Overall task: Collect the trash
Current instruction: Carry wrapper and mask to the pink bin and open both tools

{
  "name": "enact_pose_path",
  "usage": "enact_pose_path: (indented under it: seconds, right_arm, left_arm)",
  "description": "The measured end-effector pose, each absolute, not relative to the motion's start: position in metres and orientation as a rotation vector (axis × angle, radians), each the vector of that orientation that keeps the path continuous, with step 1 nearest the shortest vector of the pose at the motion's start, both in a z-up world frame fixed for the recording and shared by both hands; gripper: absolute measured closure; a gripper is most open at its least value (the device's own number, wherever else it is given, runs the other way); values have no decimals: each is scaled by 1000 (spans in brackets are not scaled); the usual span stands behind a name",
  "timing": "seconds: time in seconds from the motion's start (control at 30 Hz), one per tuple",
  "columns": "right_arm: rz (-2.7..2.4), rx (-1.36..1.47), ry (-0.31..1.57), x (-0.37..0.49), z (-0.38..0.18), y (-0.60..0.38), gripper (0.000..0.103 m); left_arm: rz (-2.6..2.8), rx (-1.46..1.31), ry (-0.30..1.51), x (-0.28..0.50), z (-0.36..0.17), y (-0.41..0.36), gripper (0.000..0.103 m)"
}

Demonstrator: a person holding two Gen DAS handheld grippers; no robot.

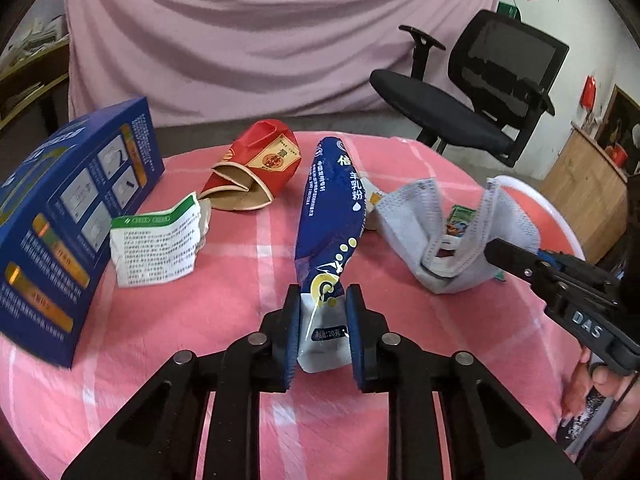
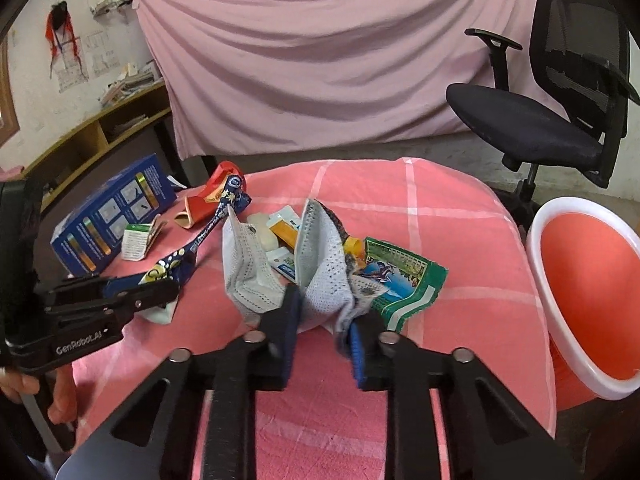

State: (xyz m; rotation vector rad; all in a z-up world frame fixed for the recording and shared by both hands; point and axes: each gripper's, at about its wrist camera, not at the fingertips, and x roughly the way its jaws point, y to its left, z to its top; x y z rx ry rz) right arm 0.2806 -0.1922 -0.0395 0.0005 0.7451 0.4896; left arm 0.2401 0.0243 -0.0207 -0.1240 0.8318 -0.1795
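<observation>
Tabletop [image 2: 460,216] under pink check cloth, trash scattered. Orange bin [image 2: 592,300] with white rim at right edge, tilted toward tabletop. Blue box [image 1: 60,216] far left, red carton [image 1: 256,168] behind. Left tool [image 1: 322,332] clamped on blue sachet [image 1: 332,208], near end pinched, rest angled up. Right tool [image 2: 325,334] clamped on grey face mask [image 2: 280,264], over green wrapper [image 2: 404,280]. Step, judged: both pieces gripped, ready for carry. Next: swing right, over bin rim, release.
</observation>
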Motion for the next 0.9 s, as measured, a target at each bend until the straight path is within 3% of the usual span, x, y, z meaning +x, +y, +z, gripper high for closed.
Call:
enact_pose_path:
  seconds: [0.03,0.47,0.9]
  right_arm:
    - [496,1,737,279,-39,-192,92]
    - [553,12,532,249,-16,-196,97]
    - [508,114,142,200,20,-238,97]
  left_arm:
    - [-181,-137,816,236,-21,24,93]
    - [-115,-163,704,194,-13,6,94]
    - [-115,-156,454,175,29,-44,94]
